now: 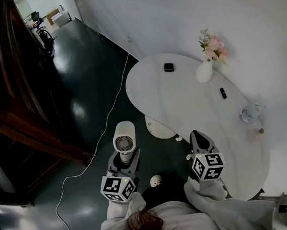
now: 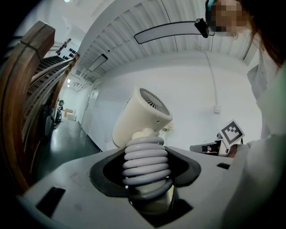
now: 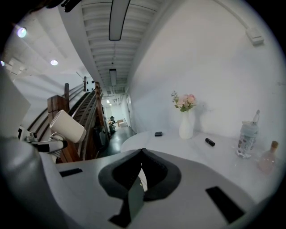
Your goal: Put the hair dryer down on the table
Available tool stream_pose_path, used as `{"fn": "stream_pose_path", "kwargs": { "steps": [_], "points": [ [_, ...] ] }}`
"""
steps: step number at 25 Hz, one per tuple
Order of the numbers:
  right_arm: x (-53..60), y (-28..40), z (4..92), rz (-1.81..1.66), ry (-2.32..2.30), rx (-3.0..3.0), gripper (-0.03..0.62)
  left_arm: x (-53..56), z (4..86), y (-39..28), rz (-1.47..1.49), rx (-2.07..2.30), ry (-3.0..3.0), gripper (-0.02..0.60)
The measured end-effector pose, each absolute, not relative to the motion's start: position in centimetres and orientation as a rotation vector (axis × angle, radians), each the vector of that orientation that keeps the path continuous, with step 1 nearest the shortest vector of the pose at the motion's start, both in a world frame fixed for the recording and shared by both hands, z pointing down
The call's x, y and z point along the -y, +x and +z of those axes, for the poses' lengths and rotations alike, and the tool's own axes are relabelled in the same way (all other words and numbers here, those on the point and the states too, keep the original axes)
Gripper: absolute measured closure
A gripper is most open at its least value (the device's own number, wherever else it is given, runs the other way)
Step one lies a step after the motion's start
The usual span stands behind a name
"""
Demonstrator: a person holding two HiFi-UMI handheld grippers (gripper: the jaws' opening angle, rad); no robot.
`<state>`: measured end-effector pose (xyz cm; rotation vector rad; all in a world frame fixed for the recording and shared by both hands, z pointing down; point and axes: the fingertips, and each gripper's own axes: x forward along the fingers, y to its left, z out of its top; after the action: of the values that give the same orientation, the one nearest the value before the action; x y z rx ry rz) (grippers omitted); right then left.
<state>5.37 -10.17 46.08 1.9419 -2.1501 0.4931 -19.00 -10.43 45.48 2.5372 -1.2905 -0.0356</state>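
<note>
Left gripper (image 1: 125, 158) jaws clamp hair dryer (image 1: 124, 136) handle; right gripper (image 1: 198, 138) jaws closed, empty, at table (image 1: 183, 103) edge.

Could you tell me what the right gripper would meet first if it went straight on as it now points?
The right gripper would probably meet the bare white tabletop, short of the small black box; depth is unclear.

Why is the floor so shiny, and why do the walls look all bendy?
Head view: the dark floor is glossy, so it shows pale glare patches. Left gripper view: the wide-angle lens curves straight lines and darkens the corners, though the hair dryer stays sharp. Right gripper view: same curving, with the table sharp too.
</note>
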Motion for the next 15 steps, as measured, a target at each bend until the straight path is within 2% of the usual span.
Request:
{"fn": "stream_pose_path", "kwargs": {
  "steps": [15],
  "points": [
    [11.5,6.2,48.3,0.575,1.935,2.106,0.545,12.3,47.2,-17.7,0.025,1.232,2.518,0.351]
  ]
}}
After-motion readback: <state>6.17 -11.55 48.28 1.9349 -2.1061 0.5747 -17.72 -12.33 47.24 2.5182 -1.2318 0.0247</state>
